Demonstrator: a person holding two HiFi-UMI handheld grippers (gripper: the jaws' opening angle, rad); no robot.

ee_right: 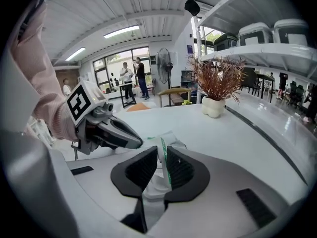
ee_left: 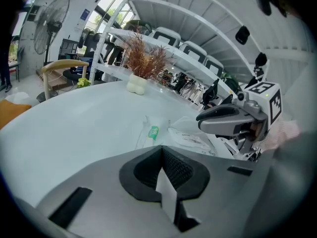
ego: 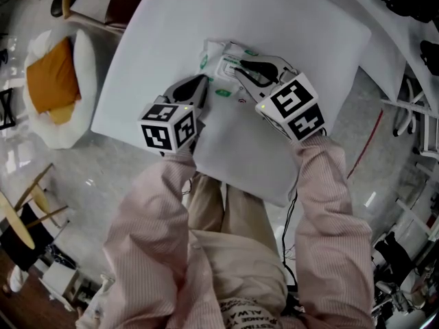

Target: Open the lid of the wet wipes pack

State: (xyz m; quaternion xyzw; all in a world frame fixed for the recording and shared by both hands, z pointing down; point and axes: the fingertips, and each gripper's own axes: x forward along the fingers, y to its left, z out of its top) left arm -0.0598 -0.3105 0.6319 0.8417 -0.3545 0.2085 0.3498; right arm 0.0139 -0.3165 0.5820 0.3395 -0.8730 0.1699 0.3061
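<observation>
One crinkled white wet wipes pack [ego: 221, 66] is laid near the far middle of a smooth white table [ego: 302, 26]. Its thin green-edged flap [ee_right: 163, 156] is pinched by the right tool [ee_right: 160, 151]. The left tool [ee_left: 162, 149], pressed together, is set at its left edge. A dried plant [ee_right: 218, 78] in a white vase is stood beyond, below shelving.

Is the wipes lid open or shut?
Partly open: the right gripper pinches the lid, which stands lifted off the pack.
</observation>
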